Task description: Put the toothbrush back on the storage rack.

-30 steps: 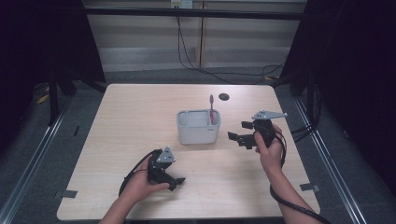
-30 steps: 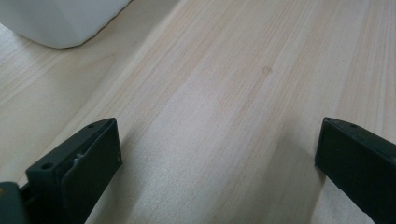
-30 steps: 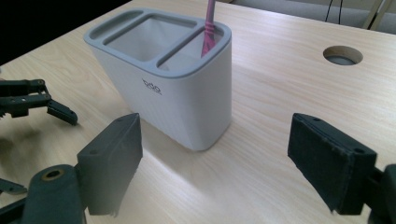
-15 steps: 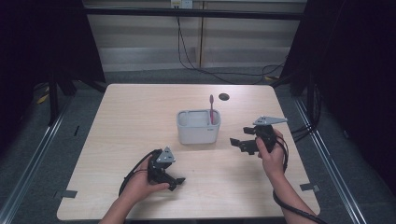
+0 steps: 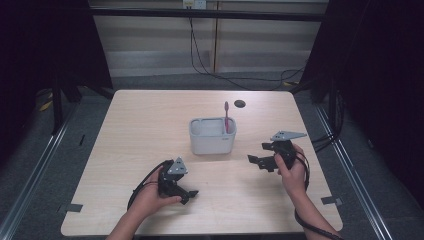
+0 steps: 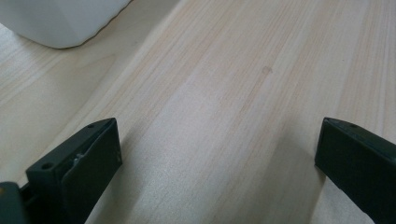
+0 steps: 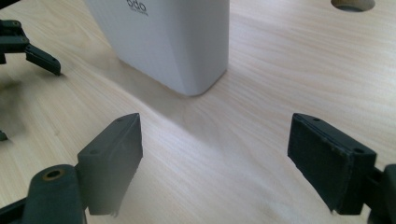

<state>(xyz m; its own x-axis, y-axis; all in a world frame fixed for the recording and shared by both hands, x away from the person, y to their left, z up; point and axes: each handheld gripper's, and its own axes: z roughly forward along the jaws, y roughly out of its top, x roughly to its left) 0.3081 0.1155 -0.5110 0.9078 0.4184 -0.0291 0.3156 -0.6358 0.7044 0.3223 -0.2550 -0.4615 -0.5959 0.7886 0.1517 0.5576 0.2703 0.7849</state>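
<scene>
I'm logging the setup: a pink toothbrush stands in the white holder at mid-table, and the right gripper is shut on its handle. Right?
Not quite. The right gripper is open and holds nothing, as the right gripper view shows; the pink toothbrush does stand in the white holder.

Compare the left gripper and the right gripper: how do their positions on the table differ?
The left gripper sits low on the table, nearer the person; the right gripper is farther forward, closer to the white container. Left points rightward; right points leftward. Both are open and empty.
</scene>
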